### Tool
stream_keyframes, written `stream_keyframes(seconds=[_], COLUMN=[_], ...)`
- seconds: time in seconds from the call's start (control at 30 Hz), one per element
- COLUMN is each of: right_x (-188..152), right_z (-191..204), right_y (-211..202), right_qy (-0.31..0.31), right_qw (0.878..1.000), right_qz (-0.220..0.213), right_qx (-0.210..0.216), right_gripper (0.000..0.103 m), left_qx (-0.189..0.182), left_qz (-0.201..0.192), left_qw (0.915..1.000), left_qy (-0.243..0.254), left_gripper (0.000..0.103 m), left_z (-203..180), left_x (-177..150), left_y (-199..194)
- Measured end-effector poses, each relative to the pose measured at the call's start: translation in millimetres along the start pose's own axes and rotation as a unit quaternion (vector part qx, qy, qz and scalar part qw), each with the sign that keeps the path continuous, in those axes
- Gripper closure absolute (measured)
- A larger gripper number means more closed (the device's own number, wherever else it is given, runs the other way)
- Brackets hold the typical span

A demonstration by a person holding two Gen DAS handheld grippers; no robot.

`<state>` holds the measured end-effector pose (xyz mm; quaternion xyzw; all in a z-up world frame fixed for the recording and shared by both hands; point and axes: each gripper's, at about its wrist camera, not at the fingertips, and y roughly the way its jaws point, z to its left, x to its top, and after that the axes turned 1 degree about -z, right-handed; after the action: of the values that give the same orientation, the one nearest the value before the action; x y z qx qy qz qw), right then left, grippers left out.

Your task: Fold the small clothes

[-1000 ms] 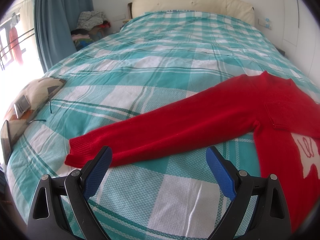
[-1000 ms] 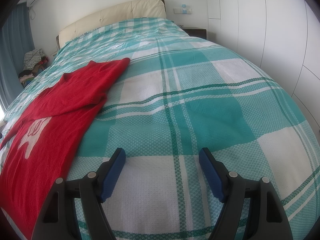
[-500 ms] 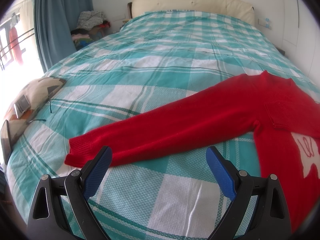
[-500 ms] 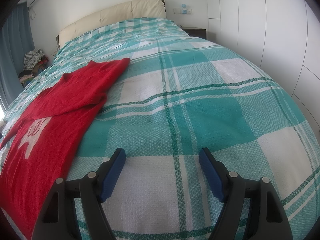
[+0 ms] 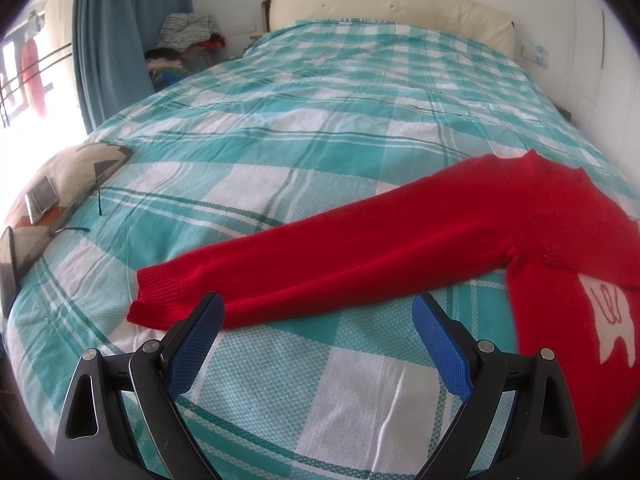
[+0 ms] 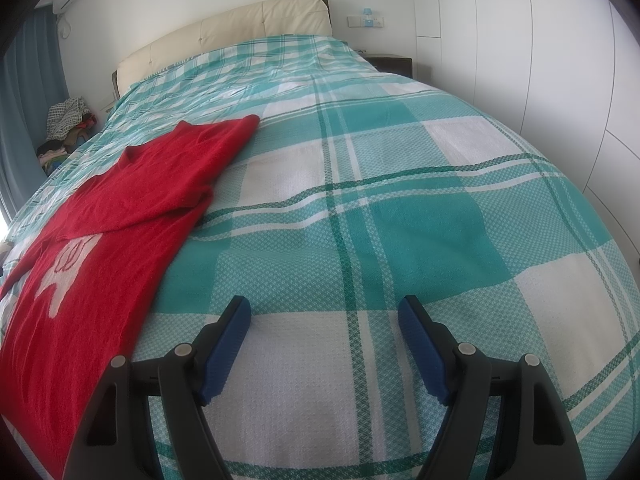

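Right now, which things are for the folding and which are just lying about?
For the folding:
- red sweater
- left hand-held gripper, open
- right hand-held gripper, open

Just lying about:
- pillow
- pile of clothes in the corner
- curtain
- nightstand

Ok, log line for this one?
left tongs: open, by sleeve | right tongs: open, over bedspread | sweater: flat, one sleeve folded in

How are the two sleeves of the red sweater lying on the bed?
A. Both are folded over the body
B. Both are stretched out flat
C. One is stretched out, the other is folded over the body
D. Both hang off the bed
C: one sleeve of the red sweater lies stretched out on the bedspread, while the other sleeve is folded across the chest.
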<state>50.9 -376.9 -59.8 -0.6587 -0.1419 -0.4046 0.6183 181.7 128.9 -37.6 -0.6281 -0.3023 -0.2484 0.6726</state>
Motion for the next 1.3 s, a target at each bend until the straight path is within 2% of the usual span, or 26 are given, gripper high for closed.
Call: stream_keyframes(seconds=[0.33,0.5,0.7,0.8,0.87,1.07,1.17,1.3], right_x=[0.1,-0.4,-3.9,-3.9,-4.1,-3.2,-3.2,-3.1], right_z=[0.0,-0.4,-1.3,-1.3,-0.6,1.3,1.3,1.3], right_y=[0.0,0.7,5.1,5.3,5.6,6.0,6.0,6.0], right_qy=[0.000,0.000,0.000,-0.001,-0.003,-0.005,-0.005,-0.005], right_qw=[1.000,1.000,1.000,1.000,1.000,1.000,1.000,1.000], right_qz=[0.000,0.001,0.003,0.004,0.005,0.006,0.006,0.006], right_qx=[0.000,0.001,0.001,0.000,-0.002,-0.004,-0.004,-0.005], right_gripper=[0.027,0.026,0.024,0.024,0.024,0.023,0.023,0.023], left_qx=[-0.013,-0.051,-0.098,-0.116,-0.104,-0.040,-0.045,-0.060], left_qz=[0.004,0.042,0.083,0.120,0.150,0.207,0.213,0.217], left_qw=[0.9998,0.9963,0.9836,0.9668,0.9583,0.9533,0.9519,0.9512], left_qy=[-0.016,-0.055,-0.127,-0.193,-0.220,-0.217,-0.216,-0.211], left_gripper=[0.007,0.007,0.007,0.005,0.005,0.006,0.008,0.027], left_z=[8.8,28.1,94.8,147.4,171.9,191.4,189.0,180.3], left_x=[10.2,12.9,37.7,51.8,52.4,29.8,24.0,28.6], left_y=[-0.3,0.6,-5.6,8.3,22.3,54.4,63.1,75.7])
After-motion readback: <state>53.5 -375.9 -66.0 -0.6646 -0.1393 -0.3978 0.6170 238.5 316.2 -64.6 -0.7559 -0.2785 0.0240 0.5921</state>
